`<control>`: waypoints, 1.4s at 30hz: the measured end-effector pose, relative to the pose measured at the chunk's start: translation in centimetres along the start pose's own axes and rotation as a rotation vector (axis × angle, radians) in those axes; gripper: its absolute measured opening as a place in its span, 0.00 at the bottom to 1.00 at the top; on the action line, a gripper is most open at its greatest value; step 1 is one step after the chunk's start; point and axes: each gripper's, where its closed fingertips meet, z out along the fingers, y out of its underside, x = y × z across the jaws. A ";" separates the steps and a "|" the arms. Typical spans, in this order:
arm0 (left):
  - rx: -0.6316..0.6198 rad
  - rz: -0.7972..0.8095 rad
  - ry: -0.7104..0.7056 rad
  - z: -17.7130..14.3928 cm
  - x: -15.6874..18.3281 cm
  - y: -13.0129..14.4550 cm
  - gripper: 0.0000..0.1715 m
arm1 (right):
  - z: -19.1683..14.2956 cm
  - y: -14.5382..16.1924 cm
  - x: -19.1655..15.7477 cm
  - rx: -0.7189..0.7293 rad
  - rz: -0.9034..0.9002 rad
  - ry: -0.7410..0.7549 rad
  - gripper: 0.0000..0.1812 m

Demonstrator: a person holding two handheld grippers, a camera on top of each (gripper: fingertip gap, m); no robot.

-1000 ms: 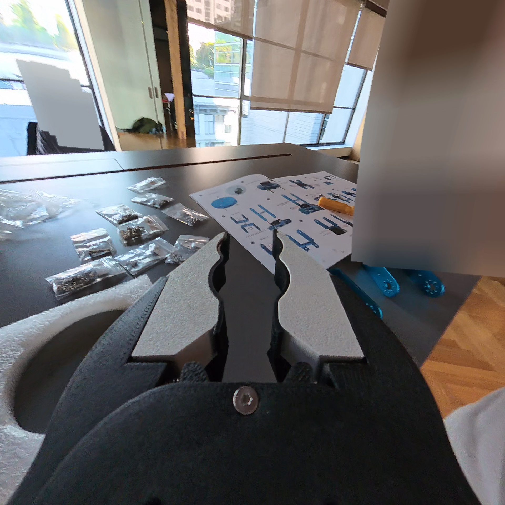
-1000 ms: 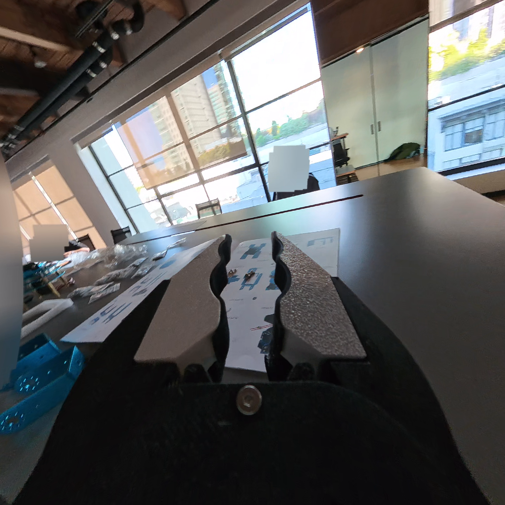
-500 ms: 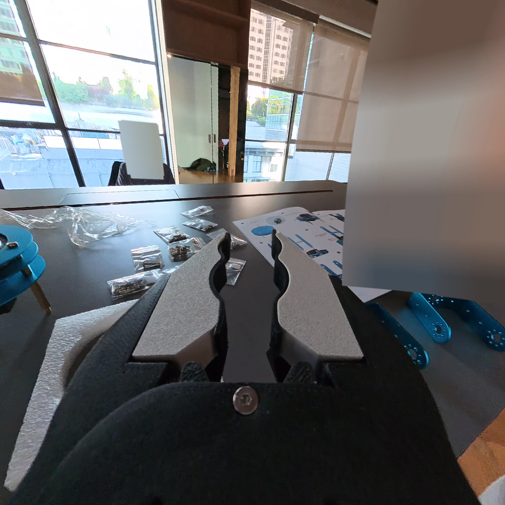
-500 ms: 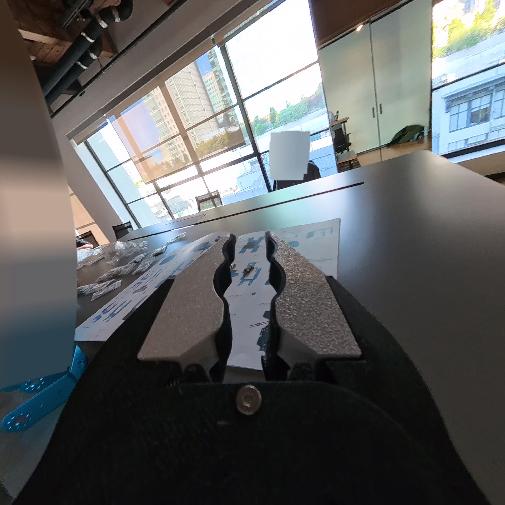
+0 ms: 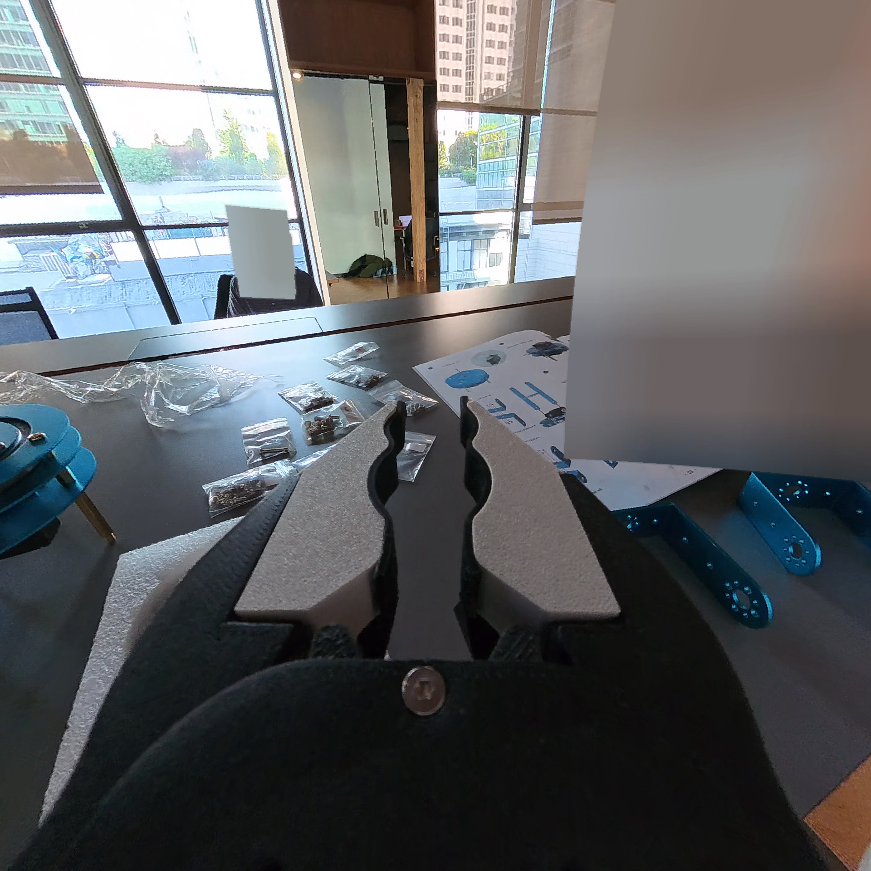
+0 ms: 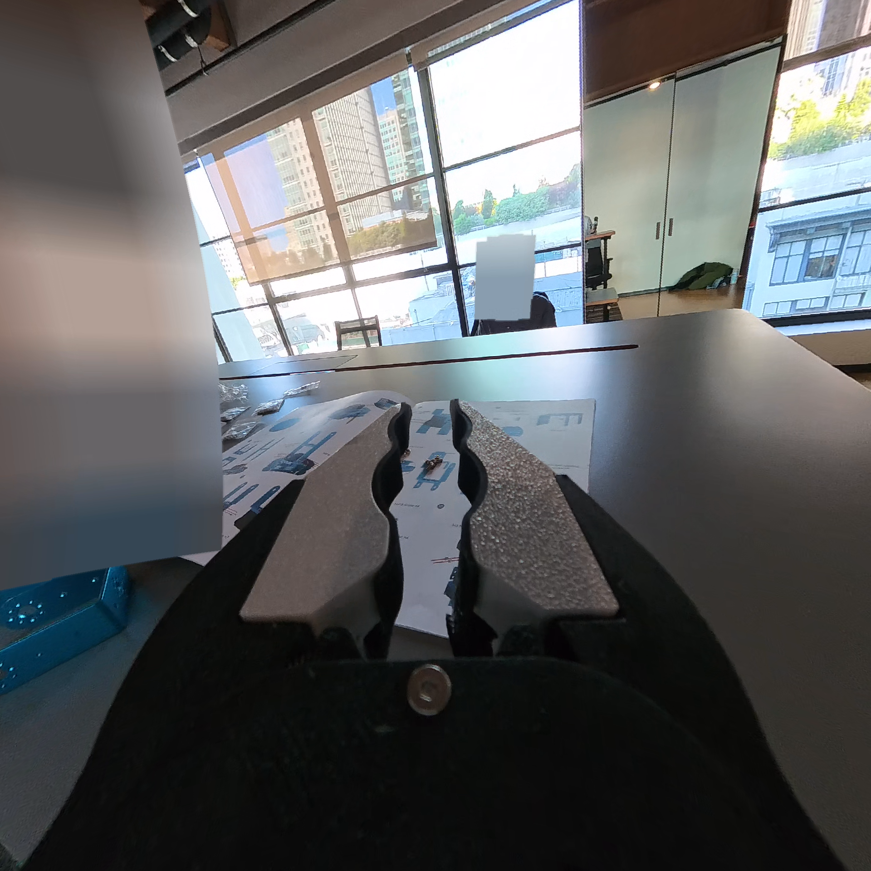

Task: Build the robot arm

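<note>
My left gripper point(image 5: 432, 409) is open and empty, held low over the black table point(image 5: 155, 471). Its tips point at several small clear bags of screws point(image 5: 320, 422); one small bag point(image 5: 415, 453) lies just beyond the gap between the fingers. My right gripper point(image 6: 429, 409) is open and empty above a printed instruction sheet point(image 6: 532, 424). A few loose small screws point(image 6: 433, 463) lie on the sheet, seen through the gap between its fingers. The sheet also shows in the left wrist view point(image 5: 504, 386).
Blue metal brackets point(image 5: 697, 551) lie right of the left gripper, one also at the right view's lower left point(image 6: 61, 617). A blue stacked-disc assembly point(image 5: 33, 466), crumpled clear plastic point(image 5: 179, 386) and white foam point(image 5: 141, 594) lie to the left. A person sits beyond the far edge. Some 45 centimeters of space lies between my two pairs of fingers.
The left view has swung left and levelled, bringing the blue disc assembly into sight. The right view has turned right and levelled over the sheet. Both jaw gaps look slightly narrower.
</note>
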 end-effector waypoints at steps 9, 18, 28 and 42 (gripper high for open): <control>0.005 -0.014 0.015 0.0 0.0 -0.1 0.13 | 0.1 0.1 -0.5 -0.010 -0.009 -0.031 0.08; 0.038 -0.050 0.051 -0.4 0.1 -0.5 0.15 | 0.1 0.3 -2.7 -0.012 -0.076 -0.121 0.14; 0.029 -0.344 0.269 -3.3 2.1 -1.0 0.20 | -0.2 3.7 -13.1 -0.230 -0.137 -0.396 0.24; -0.412 -0.137 0.286 -4.8 8.5 4.7 0.21 | -2.7 12.6 -20.5 -0.637 -0.325 -0.592 0.44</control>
